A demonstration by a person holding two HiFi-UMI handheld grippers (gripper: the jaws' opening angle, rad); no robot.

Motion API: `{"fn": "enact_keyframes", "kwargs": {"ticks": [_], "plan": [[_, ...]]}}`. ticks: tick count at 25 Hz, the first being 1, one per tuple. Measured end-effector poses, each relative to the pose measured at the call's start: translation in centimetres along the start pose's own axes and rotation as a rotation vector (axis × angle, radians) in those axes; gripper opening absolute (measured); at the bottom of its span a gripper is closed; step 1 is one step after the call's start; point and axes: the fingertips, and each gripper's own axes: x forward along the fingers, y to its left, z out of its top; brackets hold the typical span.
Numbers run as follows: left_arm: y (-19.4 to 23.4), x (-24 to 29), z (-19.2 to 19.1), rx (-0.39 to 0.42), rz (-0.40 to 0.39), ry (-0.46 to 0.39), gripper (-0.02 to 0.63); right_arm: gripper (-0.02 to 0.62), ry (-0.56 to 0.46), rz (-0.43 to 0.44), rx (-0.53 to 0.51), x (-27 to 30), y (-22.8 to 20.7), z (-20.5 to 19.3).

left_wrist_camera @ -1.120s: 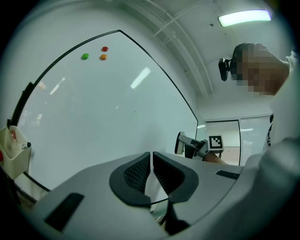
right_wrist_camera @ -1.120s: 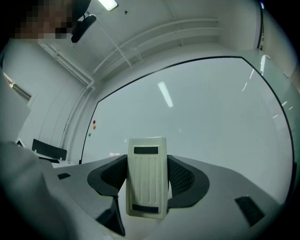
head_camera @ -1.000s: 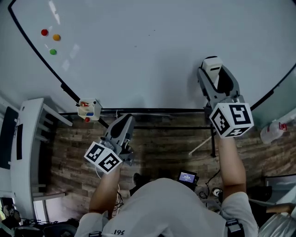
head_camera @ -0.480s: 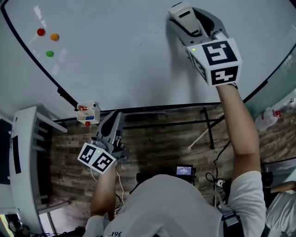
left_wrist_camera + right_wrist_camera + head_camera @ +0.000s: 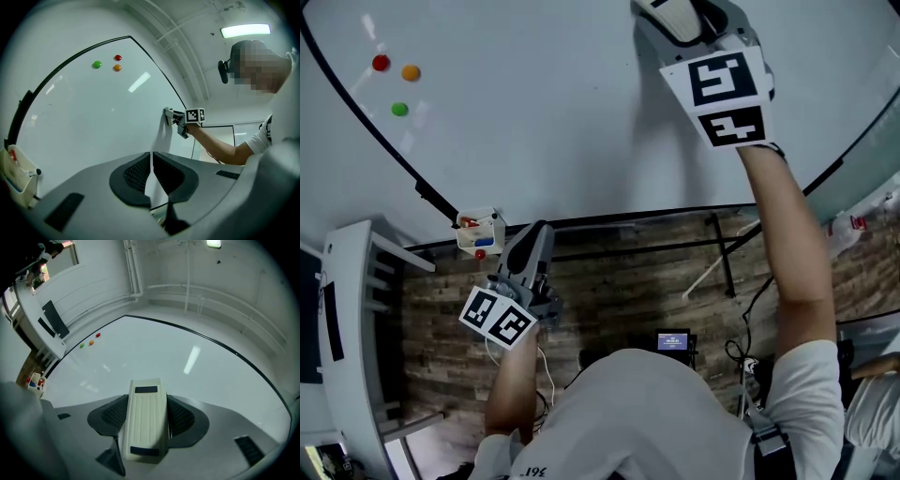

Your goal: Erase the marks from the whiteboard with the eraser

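The whiteboard (image 5: 553, 112) fills the upper head view, and I see no marks on its surface. A cream eraser (image 5: 675, 14) is pressed flat against the board at the top edge of that view, with my right gripper (image 5: 680, 23) shut on it. In the right gripper view the eraser (image 5: 145, 418) sits lengthwise between the two dark pads, with the board (image 5: 154, 352) ahead. My left gripper (image 5: 536, 234) hangs below the board's bottom edge, its jaws shut on nothing. In the left gripper view (image 5: 151, 164) it faces the board (image 5: 93, 117) and the distant eraser (image 5: 168, 116).
Red (image 5: 382, 63), orange (image 5: 411, 72) and green (image 5: 399, 109) magnets sit at the board's upper left. A small marker box (image 5: 478, 232) hangs at the lower left edge. A white shelf (image 5: 352, 328) stands left, the board's stand legs (image 5: 722, 272) below, over a wooden floor.
My right gripper has carried the eraser up the board, from near the bottom edge to the top of the view. The left gripper has shifted slightly left.
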Motion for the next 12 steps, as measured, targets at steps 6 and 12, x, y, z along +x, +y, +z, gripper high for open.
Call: {"fn": "enact_keyframes", "kwargs": {"ticks": [6,12], "plan": [[-0.2,0.6,-0.5,-0.017,-0.014,0.014,0.008,0.269,-0.015,0.043,-0.023,0.0,3.2,-0.5],[0.8,0.3,-1.1,-0.032,-0.003,0.021,0.008,0.270,-0.024,0.088,-0.050,0.2,7.7,-2.0]]}}
